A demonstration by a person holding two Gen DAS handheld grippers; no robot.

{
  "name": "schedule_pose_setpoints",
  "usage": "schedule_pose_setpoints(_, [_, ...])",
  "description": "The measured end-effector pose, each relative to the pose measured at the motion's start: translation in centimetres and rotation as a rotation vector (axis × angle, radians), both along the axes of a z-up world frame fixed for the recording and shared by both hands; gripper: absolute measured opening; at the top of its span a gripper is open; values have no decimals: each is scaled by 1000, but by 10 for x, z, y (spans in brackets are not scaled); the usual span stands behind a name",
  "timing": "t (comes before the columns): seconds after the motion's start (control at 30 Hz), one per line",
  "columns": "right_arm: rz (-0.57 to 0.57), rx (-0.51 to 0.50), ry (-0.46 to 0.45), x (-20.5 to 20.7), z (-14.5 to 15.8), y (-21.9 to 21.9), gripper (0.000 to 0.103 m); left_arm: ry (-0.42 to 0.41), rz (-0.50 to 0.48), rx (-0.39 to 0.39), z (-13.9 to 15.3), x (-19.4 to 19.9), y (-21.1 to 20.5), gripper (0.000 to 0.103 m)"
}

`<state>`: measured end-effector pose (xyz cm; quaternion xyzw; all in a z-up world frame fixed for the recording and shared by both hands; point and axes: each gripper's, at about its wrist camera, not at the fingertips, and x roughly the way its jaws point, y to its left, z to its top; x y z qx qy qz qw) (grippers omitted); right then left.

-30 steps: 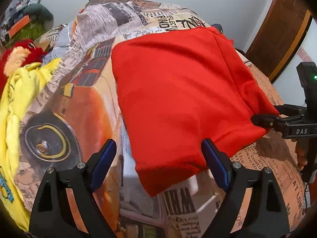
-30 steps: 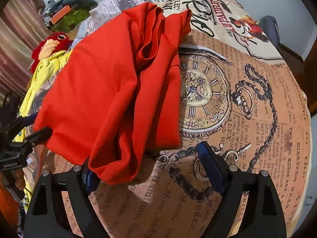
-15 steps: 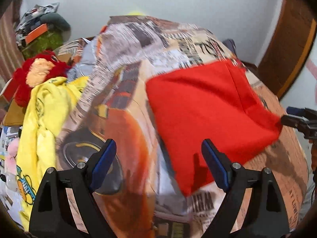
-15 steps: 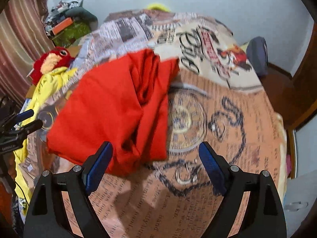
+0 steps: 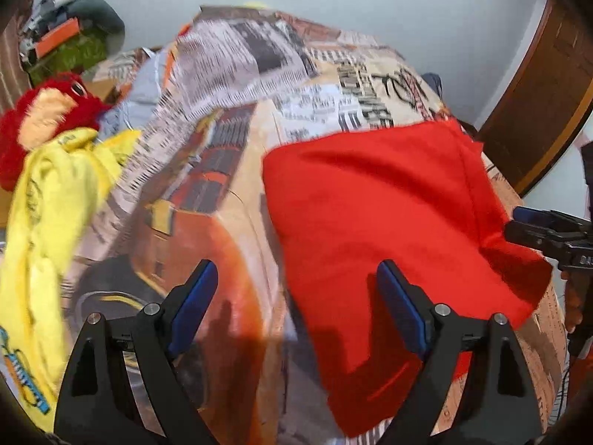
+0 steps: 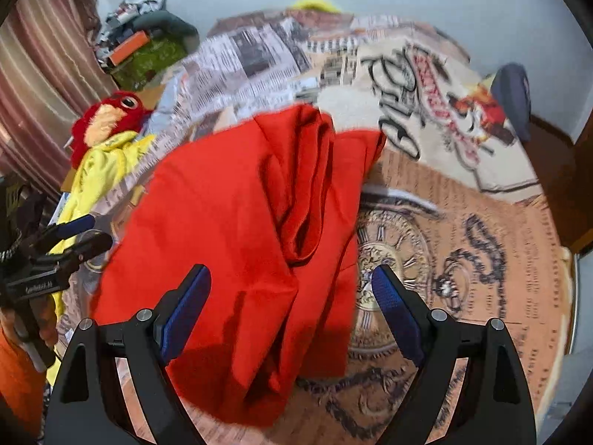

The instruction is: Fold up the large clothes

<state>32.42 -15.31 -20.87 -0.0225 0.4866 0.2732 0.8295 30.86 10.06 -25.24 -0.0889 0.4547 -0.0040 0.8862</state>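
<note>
- Holding both tools above the bed, we kept the left gripper (image 5: 292, 307) and right gripper (image 6: 289, 307) spread wide, gripping nothing.
- We saw the red garment (image 6: 229, 230) lying partly folded on the printed bedspread (image 5: 229, 118), beside yellow clothing (image 5: 40, 222).

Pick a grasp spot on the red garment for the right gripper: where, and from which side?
Probably the near right corner of the folded red fabric garment, where its layered edges hang loose over the newspaper-print bedspread. Come from the near side, sliding the open right gripper under the stacked layers. The bunched ridge mid-garment looks too thick and uneven.
</note>
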Motion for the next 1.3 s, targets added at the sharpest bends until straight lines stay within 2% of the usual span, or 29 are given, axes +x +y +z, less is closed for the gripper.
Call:
schedule_pose_setpoints(0.1, [-4,9,72,17,-19,2,86,25,-17,-73,-14,11,-2,88])
schedule_pose_setpoints(0.23, [-7,49,186,39,-42,2,87,69,-46,-232,-31,31,3,88])
schedule_pose_setpoints(0.33, [-12,109,256,47,-54,1,93,112,-50,-320,-48,47,9,90])
schedule_pose_setpoints(0.4, [-15,137,262,48,-57,2,99,131,-42,-377,-56,53,14,91])
schedule_pose_setpoints(0.43, [-16,137,255,48,-56,3,99,145,-36,-434,-62,57,18,91])
schedule_pose_setpoints(0.53, [-3,128,212,45,-52,9,100,153,-29,-501,-67,61,23,91])
schedule_pose_setpoints(0.67, [1,131,189,43,-51,11,94,156,-44,-518,-67,62,19,87])
schedule_pose_setpoints(0.73, [12,149,182,40,-48,14,82,156,-48,-530,-66,63,19,84])
schedule_pose_setpoints(0.77, [24,162,184,39,-47,15,73,156,-48,-543,-66,62,20,82])
schedule_pose_setpoints(0.83, [20,155,181,38,-45,16,66,150,-53,-564,-66,60,22,79])
schedule_pose_setpoints(0.87, [23,163,185,37,-43,16,58,147,-52,-569,-66,59,23,76])
schedule_pose_setpoints(0.9, [23,173,191,36,-42,16,49,145,-53,-571,-65,57,24,73])
schedule_pose_setpoints(1.0, [21,181,193,35,-35,16,35,129,-57,-540,-57,52,23,65])
schedule_pose_setpoints(1.03, [20,179,188,34,-32,16,34,126,-57,-520,-53,50,21,62])
schedule_pose_setpoints(1.1, [24,168,172,30,-26,18,31,117,-75,-530,-47,47,20,46])
schedule_pose_setpoints(1.17, [25,150,143,24,-18,21,29,102,-89,-509,-35,41,17,39])
schedule_pose_setpoints(1.3, [32,151,119,13,-1,25,27,72,-107,-437,-14,30,11,33])
